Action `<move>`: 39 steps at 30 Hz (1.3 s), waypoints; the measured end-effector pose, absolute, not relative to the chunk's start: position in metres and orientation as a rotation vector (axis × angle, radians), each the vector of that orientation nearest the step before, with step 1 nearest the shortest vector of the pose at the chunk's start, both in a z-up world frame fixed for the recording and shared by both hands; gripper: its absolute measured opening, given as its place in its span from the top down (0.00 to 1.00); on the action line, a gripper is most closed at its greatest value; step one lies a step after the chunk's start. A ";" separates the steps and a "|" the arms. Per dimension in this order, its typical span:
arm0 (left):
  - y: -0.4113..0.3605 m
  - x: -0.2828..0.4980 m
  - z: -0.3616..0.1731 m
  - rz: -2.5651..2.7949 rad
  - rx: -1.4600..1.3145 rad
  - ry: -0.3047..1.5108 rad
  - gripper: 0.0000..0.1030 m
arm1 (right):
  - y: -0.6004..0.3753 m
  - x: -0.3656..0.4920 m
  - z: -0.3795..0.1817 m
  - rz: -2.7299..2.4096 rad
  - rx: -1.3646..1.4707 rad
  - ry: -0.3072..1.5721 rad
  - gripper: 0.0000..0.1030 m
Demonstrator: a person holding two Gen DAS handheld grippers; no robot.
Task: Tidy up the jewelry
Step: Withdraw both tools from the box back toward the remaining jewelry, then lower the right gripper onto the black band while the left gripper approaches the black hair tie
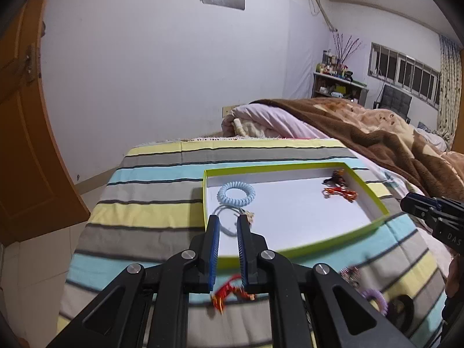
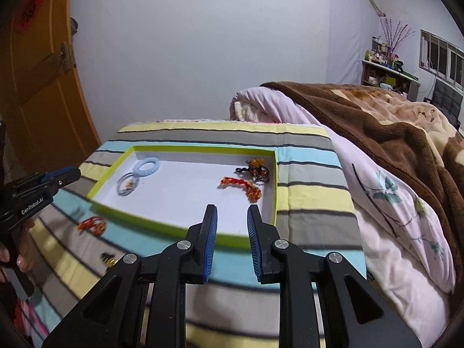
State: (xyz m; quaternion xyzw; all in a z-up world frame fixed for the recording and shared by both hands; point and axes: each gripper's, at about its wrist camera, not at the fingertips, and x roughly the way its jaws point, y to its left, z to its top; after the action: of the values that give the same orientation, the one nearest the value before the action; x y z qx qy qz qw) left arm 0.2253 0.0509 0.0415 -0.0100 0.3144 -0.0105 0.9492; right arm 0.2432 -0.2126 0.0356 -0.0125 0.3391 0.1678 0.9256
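A shallow tray with a green rim [image 1: 278, 168] [image 2: 185, 148] and a white floor lies on the striped bedspread. In it are a pale blue coil hair tie [image 1: 236, 193] [image 2: 146, 166], a thin grey-blue hair tie with a charm [image 1: 229, 214] [image 2: 127, 184], a red woven bracelet [image 1: 339, 192] [image 2: 240, 185] and a dark amber bead piece [image 1: 336, 178] [image 2: 256, 168]. My left gripper [image 1: 227, 219] [image 2: 76, 171] hovers over the tray's near left corner, slightly open and holding nothing. Over the near right rim, my right gripper [image 2: 232, 208] [image 1: 406, 201] is open and holds nothing.
Loose pieces lie on the bedspread in front of the tray: a red ornament [image 1: 229, 293] [image 2: 91, 223], a purple coil tie [image 1: 374, 298], a pink bead piece [image 1: 351, 274] and a dark gold piece [image 2: 107, 258]. A brown blanket [image 2: 377, 121] is heaped to the right. A hand [image 2: 17, 258] grips the left tool.
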 end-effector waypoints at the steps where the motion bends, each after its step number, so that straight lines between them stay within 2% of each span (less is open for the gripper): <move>1: 0.051 0.218 0.043 -0.021 -0.023 0.634 0.89 | -0.213 0.235 0.037 0.350 -0.026 0.688 0.79; 19: 0.026 0.091 0.042 -0.026 -0.024 0.599 0.89 | -0.215 0.124 0.046 0.407 -0.032 0.633 0.78; 29: 0.017 0.052 0.038 -0.027 -0.024 0.581 0.89 | -0.220 0.092 0.034 0.410 -0.027 0.658 0.78; 39: 0.015 0.044 0.034 -0.031 -0.035 0.593 0.89 | -0.223 0.086 0.027 0.408 -0.022 0.675 0.78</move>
State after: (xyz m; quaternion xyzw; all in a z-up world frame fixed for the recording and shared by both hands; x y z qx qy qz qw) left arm 0.0445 0.0148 0.0345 -0.0171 0.2922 -0.0152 0.9561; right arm 0.0862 -0.2232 0.0266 -0.0108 0.3290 0.1989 0.9231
